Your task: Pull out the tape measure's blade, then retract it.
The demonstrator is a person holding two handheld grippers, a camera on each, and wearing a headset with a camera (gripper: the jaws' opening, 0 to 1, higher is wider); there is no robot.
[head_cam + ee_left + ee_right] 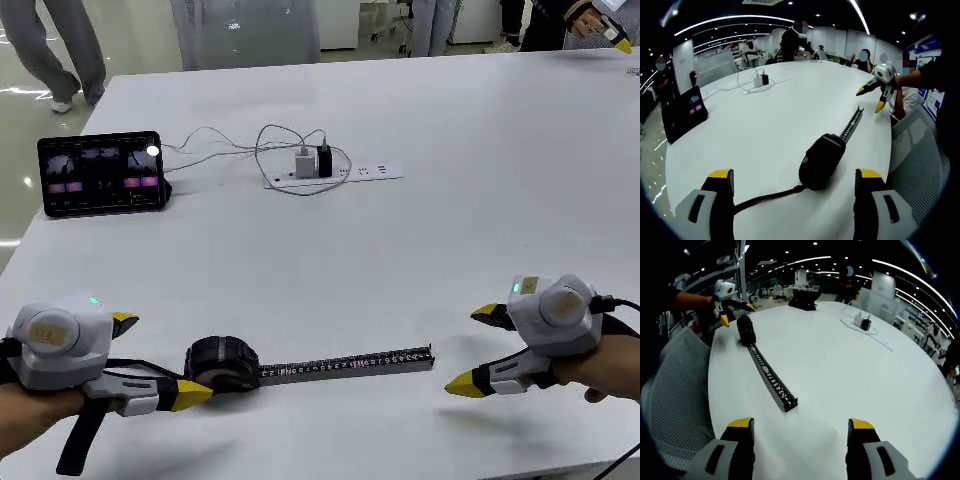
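A black tape measure (222,363) lies on the white table (420,240), its dark blade (345,362) pulled out to the right and resting flat. My left gripper (160,360) stands open just left of the case, jaws on either side of it without touching. In the left gripper view the case (822,160) sits a little beyond my yellow fingertips (720,175). My right gripper (478,348) is open, a short way right of the blade's end hook (430,352). In the right gripper view the hook (789,403) lies ahead, left of centre, between no jaws.
A dark tablet (100,172) stands at the table's far left. A white power strip (340,172) with chargers and looping cables lies mid-table. People stand beyond the far edge. A mesh chair (675,405) sits by the near edge.
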